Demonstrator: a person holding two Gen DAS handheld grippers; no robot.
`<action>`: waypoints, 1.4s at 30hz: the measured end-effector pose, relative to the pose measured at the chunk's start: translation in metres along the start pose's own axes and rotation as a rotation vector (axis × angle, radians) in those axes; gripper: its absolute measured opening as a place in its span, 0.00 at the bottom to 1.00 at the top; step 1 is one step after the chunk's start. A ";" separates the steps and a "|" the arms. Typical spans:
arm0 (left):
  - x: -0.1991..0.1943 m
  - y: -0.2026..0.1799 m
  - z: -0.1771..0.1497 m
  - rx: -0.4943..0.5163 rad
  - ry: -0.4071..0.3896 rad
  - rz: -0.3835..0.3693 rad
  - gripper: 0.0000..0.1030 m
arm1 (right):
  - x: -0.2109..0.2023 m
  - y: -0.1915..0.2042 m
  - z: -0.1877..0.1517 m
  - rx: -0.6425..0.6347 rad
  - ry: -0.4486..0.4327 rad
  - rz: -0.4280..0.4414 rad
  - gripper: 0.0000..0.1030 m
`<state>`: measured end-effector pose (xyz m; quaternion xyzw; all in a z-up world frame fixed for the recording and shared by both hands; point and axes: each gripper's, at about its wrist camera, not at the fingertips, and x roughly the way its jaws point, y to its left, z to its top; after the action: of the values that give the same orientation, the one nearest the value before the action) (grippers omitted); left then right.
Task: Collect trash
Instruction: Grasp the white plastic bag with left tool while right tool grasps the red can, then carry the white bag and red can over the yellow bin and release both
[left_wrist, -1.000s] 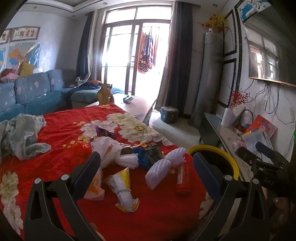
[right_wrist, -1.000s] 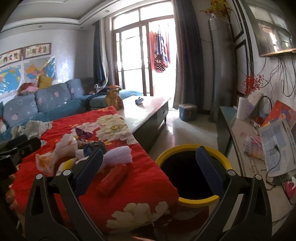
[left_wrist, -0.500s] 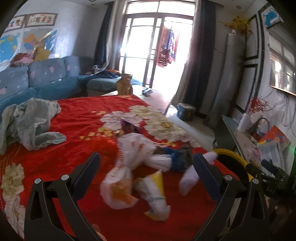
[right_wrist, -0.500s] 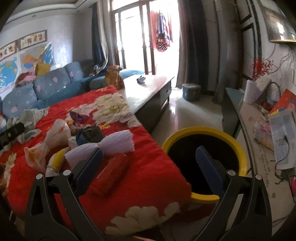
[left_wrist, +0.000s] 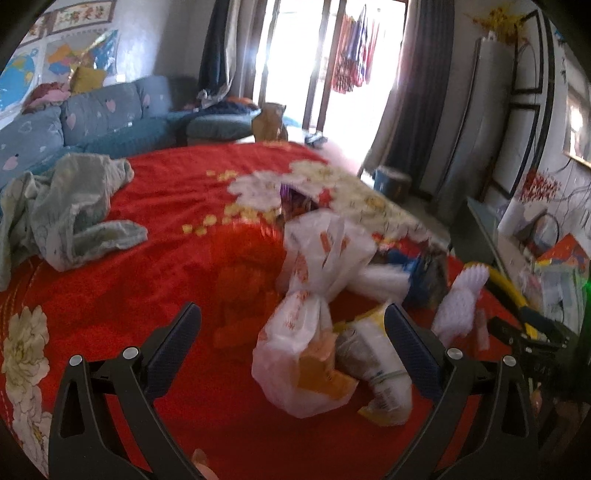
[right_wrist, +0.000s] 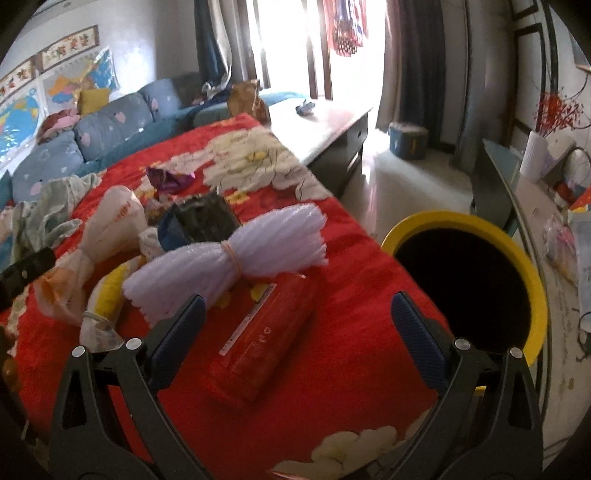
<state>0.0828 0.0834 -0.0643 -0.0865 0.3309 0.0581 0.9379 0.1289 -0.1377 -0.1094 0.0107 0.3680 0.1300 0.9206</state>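
Observation:
Trash lies in a heap on a red flowered cloth (left_wrist: 155, 258). My left gripper (left_wrist: 291, 343) is open, with a knotted white plastic bag (left_wrist: 314, 332) and a yellow-white wrapper (left_wrist: 380, 369) lying between its fingers. My right gripper (right_wrist: 295, 326) is open above a red packet (right_wrist: 266, 332) that lies flat on the red flowered cloth (right_wrist: 332, 369). Behind the packet sits a tied bundle of white foam netting (right_wrist: 236, 254), then a dark blue bag (right_wrist: 199, 218) and a purple wrapper (right_wrist: 170, 181). A yellow-rimmed bin (right_wrist: 469, 284) stands to the right of the cloth's edge.
A crumpled grey-green cloth (left_wrist: 70, 206) lies at the left of the red cloth. A blue sofa (left_wrist: 92, 118) runs along the back wall. Beyond the cloth are a low table (right_wrist: 325, 114), a small blue box (right_wrist: 408, 138) on the floor, and a cluttered glass shelf (right_wrist: 546, 206) at right.
Both grippers have come lower and closer to the trash. The left one has swung left over the white bag; the right one now hangs just above the red packet. Both stay open.

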 end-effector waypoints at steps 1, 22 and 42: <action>0.004 -0.001 -0.002 0.001 0.022 0.000 0.92 | 0.005 0.000 -0.001 0.005 0.017 0.004 0.90; -0.006 -0.010 -0.004 0.029 0.008 -0.018 0.31 | 0.003 -0.013 -0.015 0.061 0.079 0.132 0.28; -0.036 -0.075 0.014 0.137 -0.088 -0.157 0.29 | -0.034 -0.057 0.023 0.129 -0.098 0.094 0.27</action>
<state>0.0762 0.0115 -0.0214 -0.0452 0.2846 -0.0347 0.9569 0.1341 -0.1996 -0.0769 0.0934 0.3293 0.1484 0.9278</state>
